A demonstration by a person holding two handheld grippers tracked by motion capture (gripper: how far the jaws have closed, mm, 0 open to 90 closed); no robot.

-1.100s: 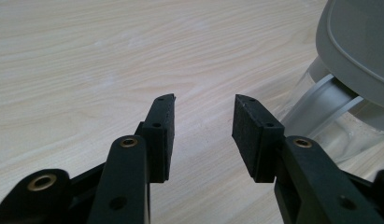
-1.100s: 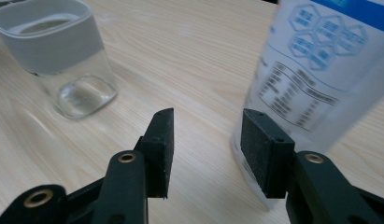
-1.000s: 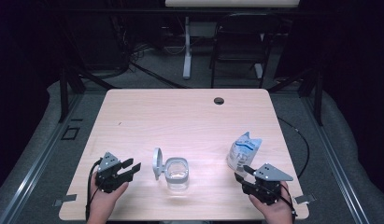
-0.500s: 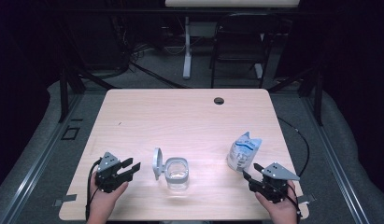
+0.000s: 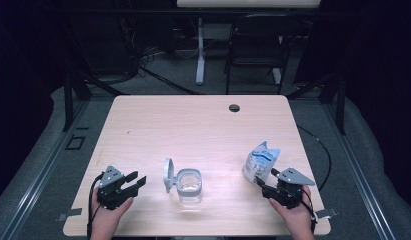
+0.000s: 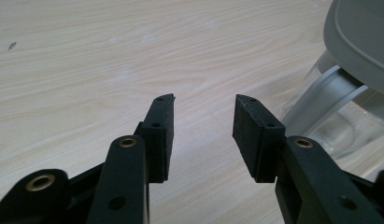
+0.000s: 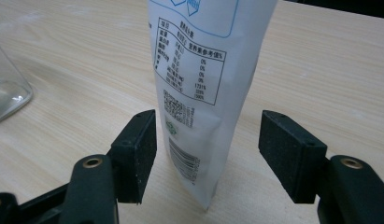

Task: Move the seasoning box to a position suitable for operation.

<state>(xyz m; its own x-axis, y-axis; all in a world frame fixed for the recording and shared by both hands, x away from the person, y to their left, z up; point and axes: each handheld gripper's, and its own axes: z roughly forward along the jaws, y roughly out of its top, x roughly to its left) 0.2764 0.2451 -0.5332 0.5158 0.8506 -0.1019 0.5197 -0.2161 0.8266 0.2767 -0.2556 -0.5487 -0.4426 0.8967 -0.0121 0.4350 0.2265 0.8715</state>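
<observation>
From above, the pouch (image 5: 260, 162) stands upright near the table's (image 5: 203, 125) right edge, just ahead of the right gripper (image 5: 267, 186); the left gripper (image 5: 137, 181) rests beside the open jar (image 5: 189, 184).

Left gripper view: jaws apart, gripping nothing, beside the jar (image 6: 341, 107).

Right gripper view: the pouch (image 7: 203, 84), long axis vertical, shows a printed nutrition table with 0% entries and a barcode; the jaws, just opened, flank it untouched.

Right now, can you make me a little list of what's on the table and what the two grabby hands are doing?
table: light wood
jar: clear glass, grey lid flipped open, standing up on its left
bag: white and blue pouch, standing upright
left gripper: open, nothing between its fingers, beside the jar
right gripper: just been opening; the bag stands between its fingers but they do not press on it
</observation>
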